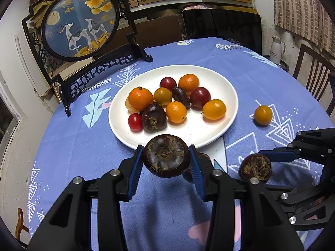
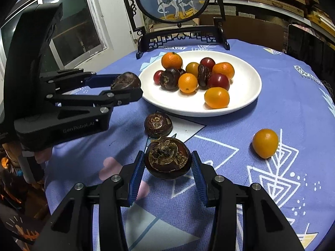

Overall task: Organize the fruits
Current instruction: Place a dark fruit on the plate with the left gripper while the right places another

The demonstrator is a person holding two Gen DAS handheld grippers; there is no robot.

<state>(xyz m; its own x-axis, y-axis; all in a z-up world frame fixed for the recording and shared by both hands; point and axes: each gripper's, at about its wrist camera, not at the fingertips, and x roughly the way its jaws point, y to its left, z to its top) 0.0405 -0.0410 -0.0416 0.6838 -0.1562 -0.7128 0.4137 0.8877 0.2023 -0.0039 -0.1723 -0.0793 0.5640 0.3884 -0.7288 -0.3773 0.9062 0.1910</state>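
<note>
My left gripper is shut on a dark brown water chestnut, held just before the near rim of the white plate. The plate holds several oranges, kumquats, red tomatoes and brown chestnuts. My right gripper is shut on another water chestnut, held over the blue cloth; it also shows in the left wrist view. A third chestnut lies on the cloth near the plate. A loose yellow-orange fruit lies on the cloth to the right, also in the left wrist view.
A round deer picture on a black stand stands at the table's back left. A dark chair back is behind the table, a wooden chair and a white flask to the right. The table edge curves near the left.
</note>
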